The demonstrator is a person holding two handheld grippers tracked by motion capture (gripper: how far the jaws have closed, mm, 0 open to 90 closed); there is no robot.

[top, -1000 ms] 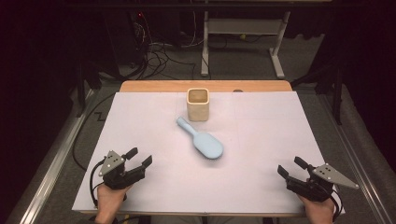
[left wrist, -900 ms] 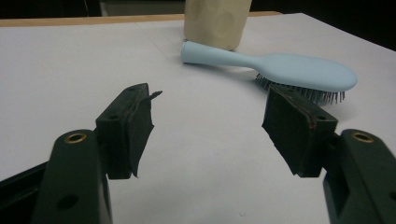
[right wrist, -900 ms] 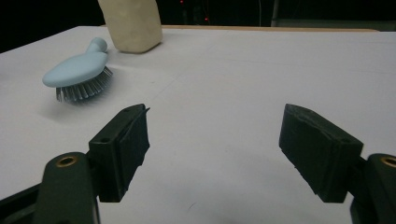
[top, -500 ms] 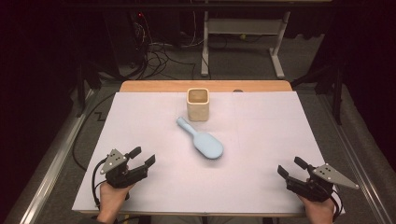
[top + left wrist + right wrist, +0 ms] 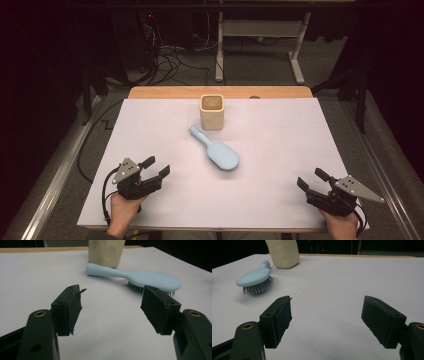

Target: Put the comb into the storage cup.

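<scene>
A light blue hairbrush [image 5: 216,148] lies bristles down in the middle of the white table, its handle pointing toward a cream square cup [image 5: 212,111] just behind it. In the left gripper view the hairbrush [image 5: 140,278] and cup [image 5: 106,252] lie ahead, beyond the open jaws. My left gripper [image 5: 156,166] rests near the front left, open and empty, aimed at the brush. At the front right my right gripper [image 5: 313,179] is open and empty too. Its own view has the hairbrush [image 5: 255,277] and cup [image 5: 283,253] far off to the upper left.
A white sheet [image 5: 280,145] covers the wooden table [image 5: 165,92], whose bare edge shows at the back. Cables and a desk frame [image 5: 260,40] stand on the dark floor behind. A metal rail [image 5: 60,172] runs along the table's left side.
My left gripper has shifted slightly to the right and forward, toward the brush. The right gripper, brush and cup have stayed put.
</scene>
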